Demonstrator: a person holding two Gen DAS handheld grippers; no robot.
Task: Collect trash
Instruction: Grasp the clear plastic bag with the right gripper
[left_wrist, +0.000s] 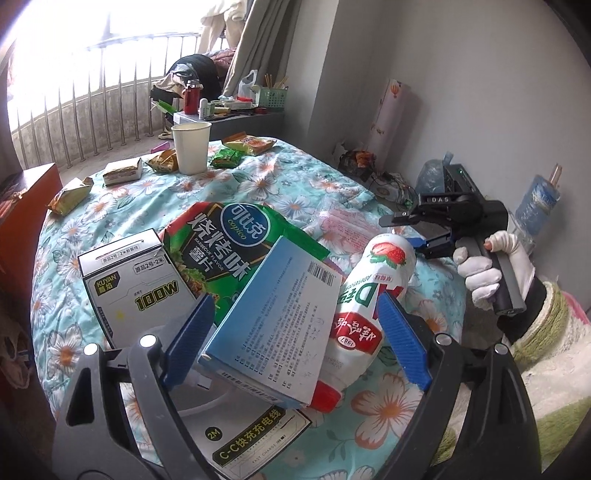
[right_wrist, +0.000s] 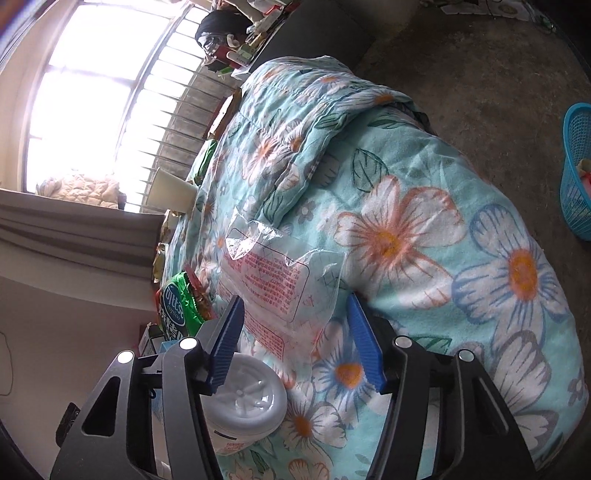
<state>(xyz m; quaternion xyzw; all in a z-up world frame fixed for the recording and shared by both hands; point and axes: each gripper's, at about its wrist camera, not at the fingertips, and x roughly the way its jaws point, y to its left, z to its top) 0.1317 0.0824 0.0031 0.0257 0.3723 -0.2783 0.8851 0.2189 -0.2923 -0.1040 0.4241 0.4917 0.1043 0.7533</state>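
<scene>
At lower centre of the left wrist view, we find the left gripper (left_wrist: 295, 336) spread open astride the blue box (left_wrist: 273, 325), whose long axis runs toward upper right, the milk bottle (left_wrist: 373, 299) just beside it. At lower centre of the right wrist view, the right gripper (right_wrist: 297, 343) is likewise open and empty, the clear plastic wrapper (right_wrist: 280, 280) lying directly ahead between its fingers, so we judge this hand nearer to it.

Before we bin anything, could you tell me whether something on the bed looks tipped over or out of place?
Yes: the strawberry drink bottle lies on its side on the floral blanket, partly under the tilted blue box between the open left claw fingers. The paper cup stands upright, odd on soft bedding.
</scene>
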